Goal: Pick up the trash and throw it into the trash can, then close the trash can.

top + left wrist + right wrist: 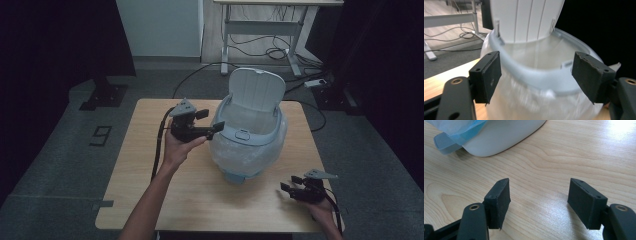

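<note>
A pale grey bin (248,136) stands on the wooden table (165,200) with its lid (257,90) tipped up and back. A clear plastic bag (222,152) lines it and hangs over its sides. My left gripper (211,121) hovers open just left of the bin's rim, nothing between its pads. In the left gripper view the rim (544,81), the lid (529,17) and the bag (531,105) lie beyond the open left gripper (539,72). My right gripper (290,183) rests open near the table's front right corner. In the right gripper view it (540,200) spans bare wood, the bin's base (499,137) farther off.
Behind the table stands a white desk frame (260,30) with loose cables and a power strip (315,83) on the grey floor. A "9" marker (101,135) lies on the floor to the left. Dark curtains close off both sides.
</note>
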